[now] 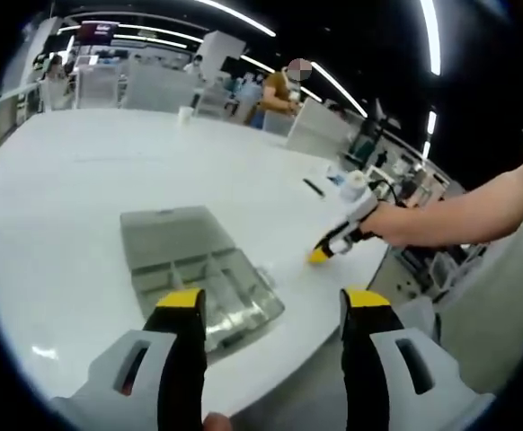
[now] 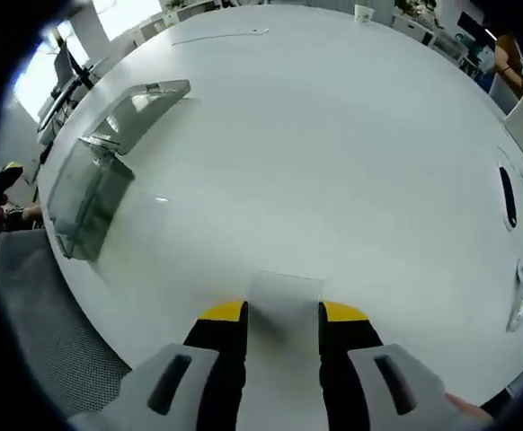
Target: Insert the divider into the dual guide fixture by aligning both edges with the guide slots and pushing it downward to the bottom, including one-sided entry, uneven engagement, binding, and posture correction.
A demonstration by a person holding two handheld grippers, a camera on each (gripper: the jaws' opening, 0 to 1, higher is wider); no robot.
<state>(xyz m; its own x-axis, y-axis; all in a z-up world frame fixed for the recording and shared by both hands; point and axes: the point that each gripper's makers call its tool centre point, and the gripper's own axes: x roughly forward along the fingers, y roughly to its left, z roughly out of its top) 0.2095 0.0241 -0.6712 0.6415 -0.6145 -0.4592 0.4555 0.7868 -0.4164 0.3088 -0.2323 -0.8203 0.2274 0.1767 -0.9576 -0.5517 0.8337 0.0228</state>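
Pickup step: my right tool [image 2: 283, 316] seems closed on divider [image 2: 285, 289]; left tool [image 1: 273, 310] released. Next, carry it to fixture [image 1: 200, 269].

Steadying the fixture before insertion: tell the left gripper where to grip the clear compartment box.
Grip the near right corner wall of the clear compartment box, coming from the table edge. It lies flat, lid open away, and that thin upright rim sits nearest the left gripper, whose jaws stand open, likely wide enough to straddle it.
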